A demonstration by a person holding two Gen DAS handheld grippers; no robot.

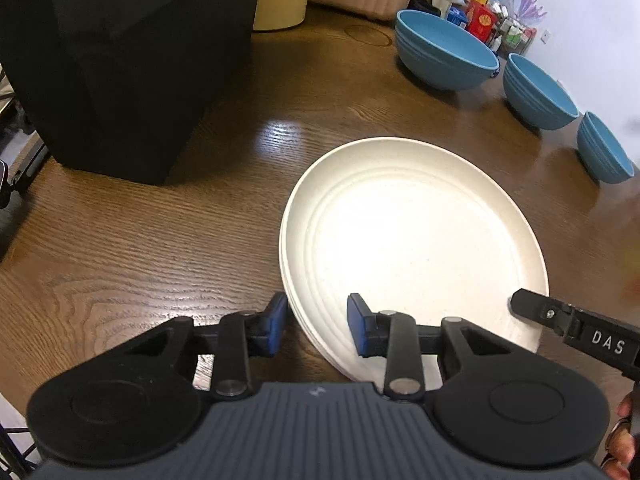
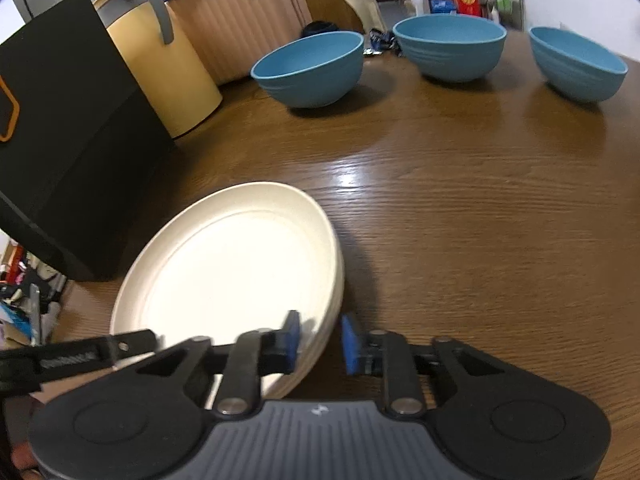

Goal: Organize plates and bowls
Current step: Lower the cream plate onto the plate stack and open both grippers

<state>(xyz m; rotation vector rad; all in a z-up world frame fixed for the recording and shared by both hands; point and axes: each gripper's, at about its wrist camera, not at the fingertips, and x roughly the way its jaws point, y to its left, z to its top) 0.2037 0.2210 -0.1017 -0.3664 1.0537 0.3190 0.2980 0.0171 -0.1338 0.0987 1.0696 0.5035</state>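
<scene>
Brown wooden table (image 1: pixel 160 248): stacked cream plates (image 1: pixel 412 240) sit centred, each tool, left (image 1: pixel 318 324) and right (image 2: pixel 320 338), straddling a rim narrowly, seemingly not clamped, probably squaring the stack; blue bowls (image 2: pixel 448 50) wait behind.

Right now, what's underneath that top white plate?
More white plates: stacked rims show below the top plate along its edge, so it sits on a stack on the wooden table. How many plates there are is unclear, and their faces are covered.
</scene>
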